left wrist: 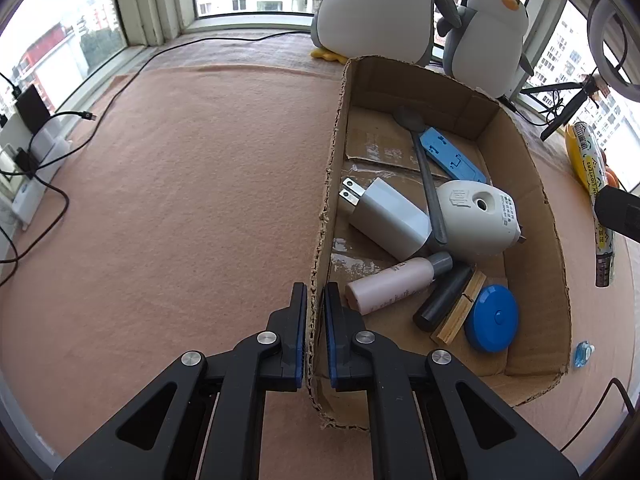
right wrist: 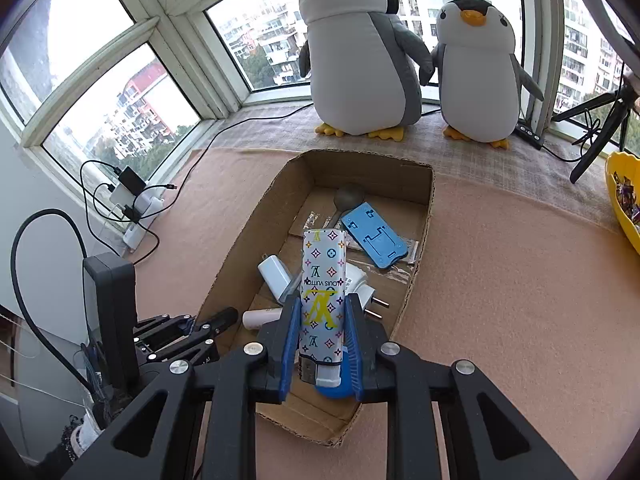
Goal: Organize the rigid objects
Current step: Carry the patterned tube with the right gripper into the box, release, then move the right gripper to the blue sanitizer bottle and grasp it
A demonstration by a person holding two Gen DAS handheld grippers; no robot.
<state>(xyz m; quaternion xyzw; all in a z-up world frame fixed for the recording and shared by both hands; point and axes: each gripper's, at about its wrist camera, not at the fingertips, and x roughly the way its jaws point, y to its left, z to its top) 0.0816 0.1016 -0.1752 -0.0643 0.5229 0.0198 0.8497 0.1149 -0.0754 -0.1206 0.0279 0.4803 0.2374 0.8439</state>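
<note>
Left fingers (left wrist: pixel 315 300) pinch box wall (left wrist: pixel 320 240); right fingers (right wrist: pixel 322 312) clamp patterned lighter (right wrist: pixel 322 280) above.

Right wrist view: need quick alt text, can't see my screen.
The right gripper clamps a white patterned lighter over an open cardboard box holding a blue stand, charger and spoon. Two plush penguins stand behind.

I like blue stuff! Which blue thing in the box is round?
The blue round disc, lying flat in the cardboard box near the wooden block. The other blue thing, the flat blue plate by the spoon, is long and rectangular.
</note>
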